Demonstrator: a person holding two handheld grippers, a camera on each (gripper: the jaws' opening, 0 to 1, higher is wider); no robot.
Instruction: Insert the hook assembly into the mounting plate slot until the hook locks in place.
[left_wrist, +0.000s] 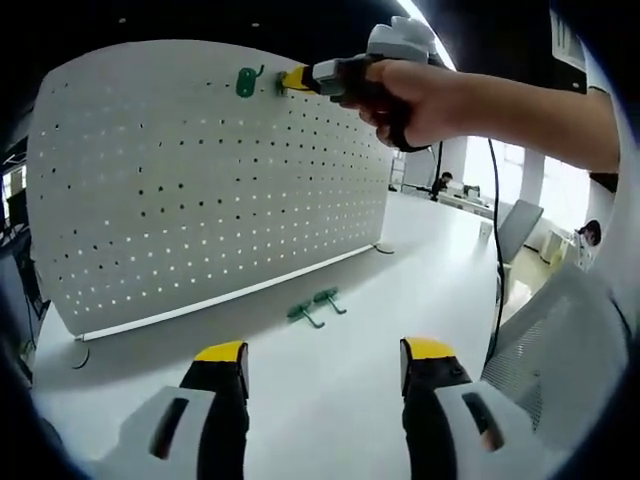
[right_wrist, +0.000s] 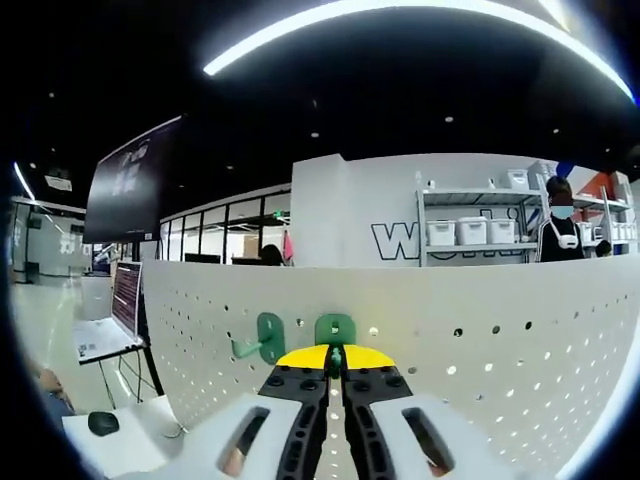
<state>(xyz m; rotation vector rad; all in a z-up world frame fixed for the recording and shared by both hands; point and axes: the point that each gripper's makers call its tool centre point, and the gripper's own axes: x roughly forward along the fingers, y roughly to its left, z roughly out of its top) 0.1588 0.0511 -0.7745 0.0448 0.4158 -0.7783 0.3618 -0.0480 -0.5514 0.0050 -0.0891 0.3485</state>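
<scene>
Right claw (right_wrist: 335, 362) pressed together on a green hook (right_wrist: 335, 330), small, held against the upper edge of the pegboard (right_wrist: 480, 340). A second hook (right_wrist: 262, 338) already hangs just beside it. Hooks look like light, stiff moulded plastic with a flat backplate and a curved prong; likely slick, so best pinched across the backplate. Pegboard is white, rigid sheet, regularly perforated, standing upright on the desk (left_wrist: 420, 260). Left claw (left_wrist: 325, 365) spread, holding nothing, low over the desk. Two spare hooks (left_wrist: 315, 305) lie near the board's foot.

Four green hooks (left_wrist: 247, 80), one pegboard (left_wrist: 200, 180), two tools (left_wrist: 325, 360).
</scene>
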